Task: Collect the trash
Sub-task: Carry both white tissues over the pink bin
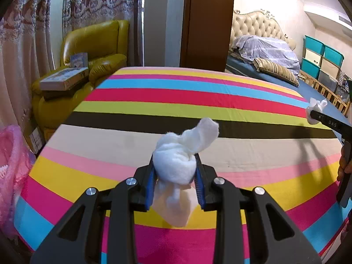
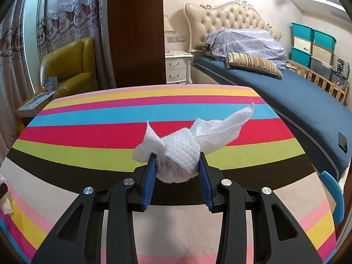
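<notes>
In the left wrist view the left gripper (image 1: 175,167) sits at lower centre, its blue-padded jaws nearly closed and pressing on a crumpled white tissue wad (image 1: 176,165). One twisted end of the wad rises toward the middle of the frame, and a looser flap hangs below the pads. The wad is clear of the striped tablecloth (image 1: 136,105), so it reads as already picked up and being carried rather than grabbed.

In the right wrist view the right gripper (image 2: 177,165) is likewise almost closed, clamped on a quilted paper towel (image 2: 182,151). A long corner of the towel fans toward the upper right. This gripper and its load also show at the right edge of the left view.

Both pieces are pinched at their bulkiest part, probably so the loose ends cannot slip free in transit. The cloth in both views looks bare of further litter.

A pink frilly container (image 1: 11,165) at the far left of the left view may be the bin; I cannot tell. A yellow leather armchair (image 1: 92,50) stands in the upper left beyond the table.
</notes>
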{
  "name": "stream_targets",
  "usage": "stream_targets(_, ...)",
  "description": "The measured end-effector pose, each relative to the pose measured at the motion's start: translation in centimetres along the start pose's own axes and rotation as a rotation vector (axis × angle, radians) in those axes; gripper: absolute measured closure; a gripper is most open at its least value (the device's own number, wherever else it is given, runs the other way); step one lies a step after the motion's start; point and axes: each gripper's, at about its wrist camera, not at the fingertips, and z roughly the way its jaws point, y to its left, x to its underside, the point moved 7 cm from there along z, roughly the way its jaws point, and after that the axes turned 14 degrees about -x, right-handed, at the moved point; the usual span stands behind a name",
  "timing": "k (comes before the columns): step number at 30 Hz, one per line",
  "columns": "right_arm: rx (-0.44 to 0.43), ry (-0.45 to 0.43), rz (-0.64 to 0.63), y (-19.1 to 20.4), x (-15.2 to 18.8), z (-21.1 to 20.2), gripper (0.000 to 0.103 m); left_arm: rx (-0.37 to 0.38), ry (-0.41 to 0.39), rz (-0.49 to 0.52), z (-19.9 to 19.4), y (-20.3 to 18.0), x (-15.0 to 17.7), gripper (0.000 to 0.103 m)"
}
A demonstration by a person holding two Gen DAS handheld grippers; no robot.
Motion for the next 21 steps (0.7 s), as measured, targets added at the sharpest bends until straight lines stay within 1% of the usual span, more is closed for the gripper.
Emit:
stream_targets(2,-0.033,0.005,0.002,0.2,0.0,0.1,0.067,0.001,-0.011,-0.005,-0.5,0.3,-0.2,0.073)
stream_targets(5,-0.037,-0.001,0.021,0.0,0.2,-0.4,0.067,-0.007,-0.025,-0.01,-1.1,1.1,-0.1,0.073)
stream_targets(8,-0.1,0.027,0.023,1.5,1.2,-0.9,0.066,-0.027,-0.044,-0.012,-1.5,2.4,0.0,0.073)
stream_targets(14,-0.241,0.077,-0.062,7.1,3.1,-2.3,0.066,-0.046,-0.054,-0.033,-2.1,4.4,0.5,0.073)
stream_targets(16,-0.278,0.099,-0.107,9.3,3.9,-2.8,0.067,-0.056,-0.056,-0.034,-2.3,4.9,0.8,0.073)
stream_targets(21,-0.354,0.147,-0.166,13.2,5.5,-3.5,0.066,-0.071,-0.055,-0.047,-2.6,5.9,1.2,0.073)
